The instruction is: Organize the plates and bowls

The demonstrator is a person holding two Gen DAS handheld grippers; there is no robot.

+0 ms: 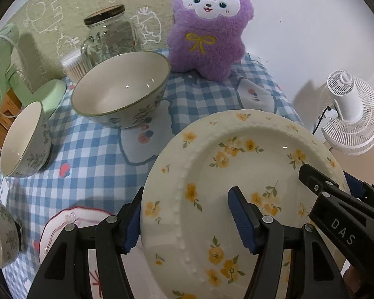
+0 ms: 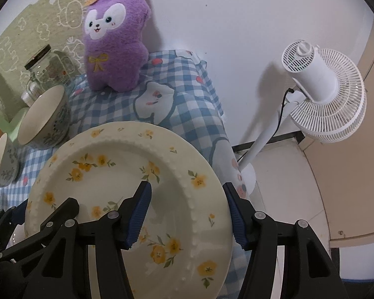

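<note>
Both grippers clamped on one cream plate with yellow flowers [image 1: 239,174], lifted clear of the checked counter [image 1: 92,154] and tilted. Left gripper [image 1: 187,224] on the plate's left rim: one blue-padded finger outside the edge, the other on the plate's face. Right gripper [image 2: 187,214] on the right rim likewise, fingers pressed on either side of the beaded edge; also seen in the left view at far right [image 1: 336,199]. Plate hanging above the near right part of the counter. Farther left, a large leaf-patterned bowl [image 1: 122,89] upright on the cloth. Left of that, a smaller matching bowl [image 1: 25,139]; a third bowl [image 1: 0,231] at the near left edge. Red-rimmed plate [image 1: 69,224] flat on the counter beneath the left gripper. Purple plush toy [image 1: 209,25], glass jar [image 1: 109,37] and green fan [image 1: 2,74] along the far side; white fan [image 2: 321,89] off to the right.
</note>
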